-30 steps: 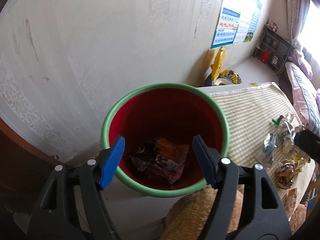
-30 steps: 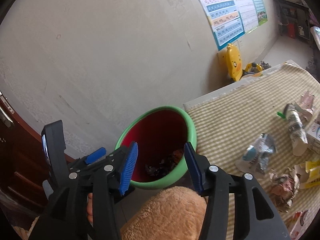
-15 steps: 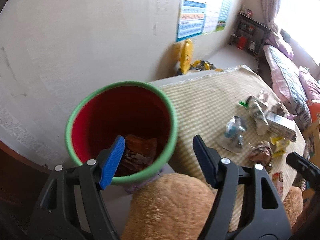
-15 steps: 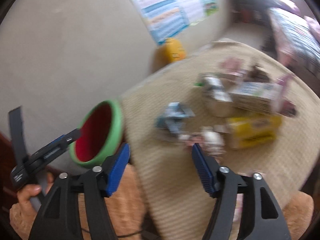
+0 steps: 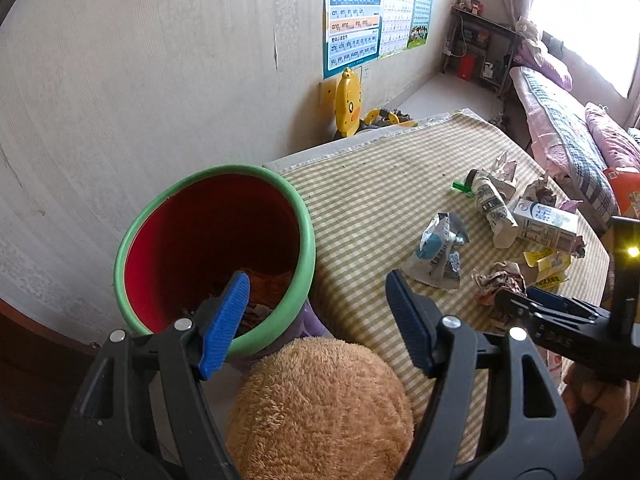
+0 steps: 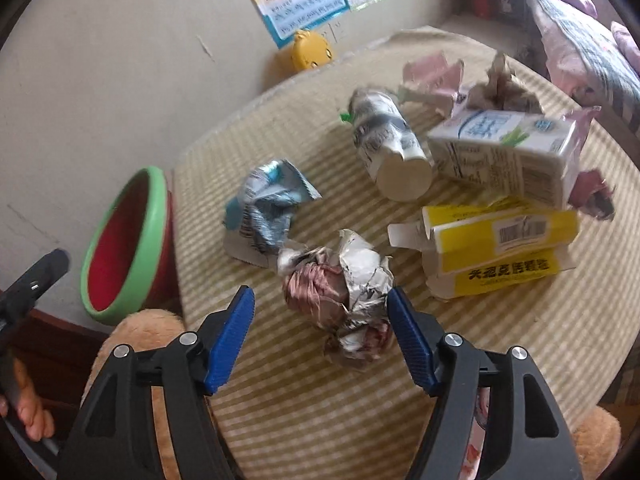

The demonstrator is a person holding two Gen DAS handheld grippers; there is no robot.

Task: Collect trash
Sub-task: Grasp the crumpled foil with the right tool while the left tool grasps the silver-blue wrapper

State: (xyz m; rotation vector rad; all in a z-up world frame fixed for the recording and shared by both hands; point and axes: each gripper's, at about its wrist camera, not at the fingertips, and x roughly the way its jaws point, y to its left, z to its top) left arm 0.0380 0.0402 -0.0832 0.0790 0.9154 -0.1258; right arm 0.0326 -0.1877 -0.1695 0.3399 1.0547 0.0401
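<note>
Checked tablecloth below, crumpled wrapper sits between my right tongs, spread wide; I want both pads square on it. Left tongs spread, empty, by the bin

Yellow duck toy by wall, blue wall chart, bed, checked tablecloth

One bin, two cartons, two crumpled wrappers
</note>
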